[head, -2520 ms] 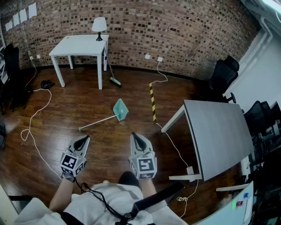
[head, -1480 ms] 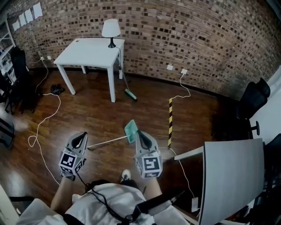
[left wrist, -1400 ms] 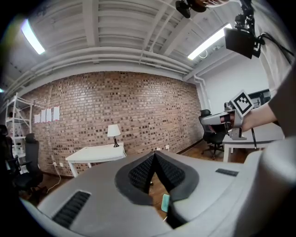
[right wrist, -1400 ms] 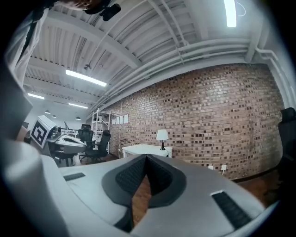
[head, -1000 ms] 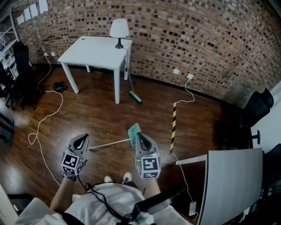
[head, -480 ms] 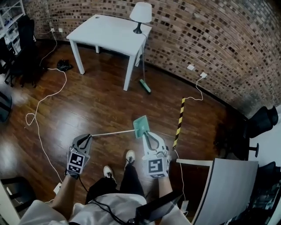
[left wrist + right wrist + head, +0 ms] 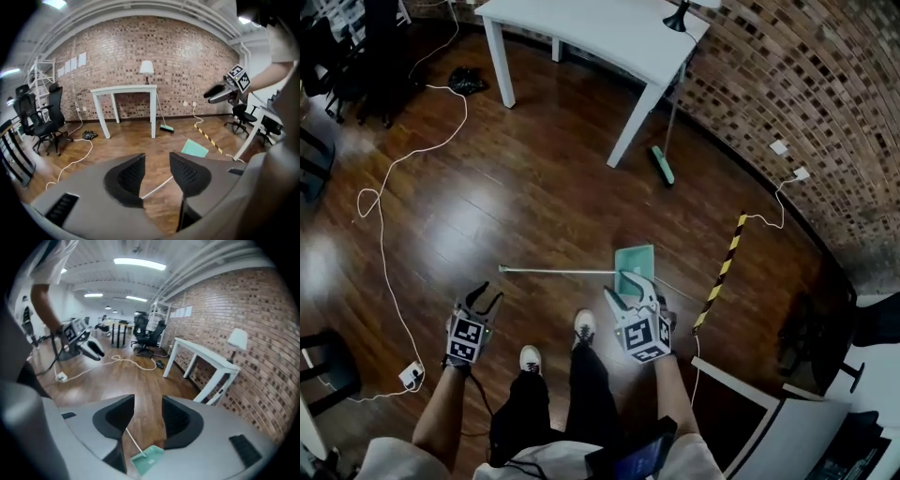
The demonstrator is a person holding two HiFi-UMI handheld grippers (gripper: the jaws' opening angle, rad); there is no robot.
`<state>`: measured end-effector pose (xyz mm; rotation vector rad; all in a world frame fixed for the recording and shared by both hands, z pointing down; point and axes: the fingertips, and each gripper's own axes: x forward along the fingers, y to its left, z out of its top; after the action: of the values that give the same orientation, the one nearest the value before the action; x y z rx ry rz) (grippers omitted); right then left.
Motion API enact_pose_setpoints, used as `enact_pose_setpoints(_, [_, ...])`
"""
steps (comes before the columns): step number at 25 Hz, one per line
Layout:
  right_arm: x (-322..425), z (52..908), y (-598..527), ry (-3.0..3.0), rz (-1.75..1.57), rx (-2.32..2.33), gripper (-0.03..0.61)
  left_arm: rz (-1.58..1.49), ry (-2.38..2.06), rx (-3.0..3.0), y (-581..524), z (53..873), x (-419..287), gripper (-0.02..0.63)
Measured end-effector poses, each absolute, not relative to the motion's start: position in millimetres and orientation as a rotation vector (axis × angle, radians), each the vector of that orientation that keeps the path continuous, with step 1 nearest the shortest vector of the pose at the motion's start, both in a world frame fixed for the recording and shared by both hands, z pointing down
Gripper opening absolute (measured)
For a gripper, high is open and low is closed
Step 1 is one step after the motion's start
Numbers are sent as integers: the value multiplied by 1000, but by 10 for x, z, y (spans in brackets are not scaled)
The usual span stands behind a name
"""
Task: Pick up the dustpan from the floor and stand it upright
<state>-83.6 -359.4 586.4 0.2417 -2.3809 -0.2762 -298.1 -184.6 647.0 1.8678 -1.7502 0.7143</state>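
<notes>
The dustpan lies flat on the wood floor, its teal pan to the right and its thin white handle running left. My right gripper hovers open at the pan's near edge; its own view shows the pan low between its jaws, on the floor beyond them. My left gripper stands open just short of the handle's free end, apart from it. Its view shows the handle and the pan past its jaws. Both pairs of jaws have just been opening, and neither pair holds anything.
A white table stands by the brick wall, with a broom leaning at its leg. A white cable loops across the floor at left. A yellow-black strip lies right of the pan. A grey table is at lower right. The person's shoes are between the grippers.
The head camera has tipped further down and come closer to the floor. Both grippers have dropped toward the dustpan and their jaws have opened. The dustpan lies where it was.
</notes>
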Motion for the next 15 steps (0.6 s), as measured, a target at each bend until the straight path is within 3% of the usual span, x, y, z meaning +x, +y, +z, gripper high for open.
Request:
enact_pose_setpoints(2, [-928, 6641, -3581, -2306, -346, 81, 198, 824, -1675, 1891, -1902, 7115, -2968, 215])
enact_pose_setpoints(4, [-987, 7369, -3593, -2275, -294, 20, 207, 839, -1647, 1882, -1907, 7760, -3009, 224])
enact_pose_setpoints(9, [-1044, 8952, -3791, -2210, -291, 37, 207, 524, -1741, 1686, -1954, 9242, -3368, 223])
enact_pose_setpoints(15, [-1063, 10728, -3668, -2105, -420, -141, 222, 392, -1673, 1540, -1602, 11107, -3222, 240])
